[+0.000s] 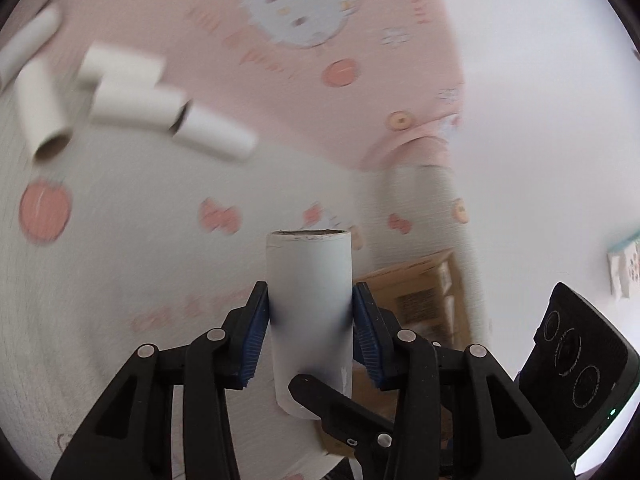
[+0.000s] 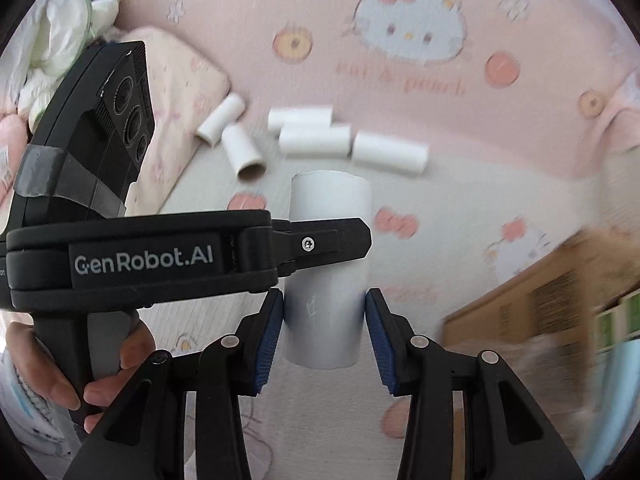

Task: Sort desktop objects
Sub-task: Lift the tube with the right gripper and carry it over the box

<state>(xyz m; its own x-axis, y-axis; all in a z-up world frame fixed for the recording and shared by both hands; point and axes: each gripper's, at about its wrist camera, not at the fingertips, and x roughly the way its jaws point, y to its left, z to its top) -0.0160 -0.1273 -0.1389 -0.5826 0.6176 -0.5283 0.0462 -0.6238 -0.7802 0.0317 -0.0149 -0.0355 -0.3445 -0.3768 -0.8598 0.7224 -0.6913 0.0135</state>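
Both grippers held one white cardboard tube (image 1: pixel 310 280): left gripper (image 1: pixel 310 320) fingers clamped it, right gripper (image 2: pixel 324 320) fingers barely touching, likely a handover.

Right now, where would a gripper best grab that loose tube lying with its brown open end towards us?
Likely mid-length on the tube, coming down from above with the jaws across its round sides. It lies flat on the blanket, and another tube crowds its far end.

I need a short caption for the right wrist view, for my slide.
Both grippers meet at one white paper tube above a Hello Kitty blanket; five more tubes lie beyond.
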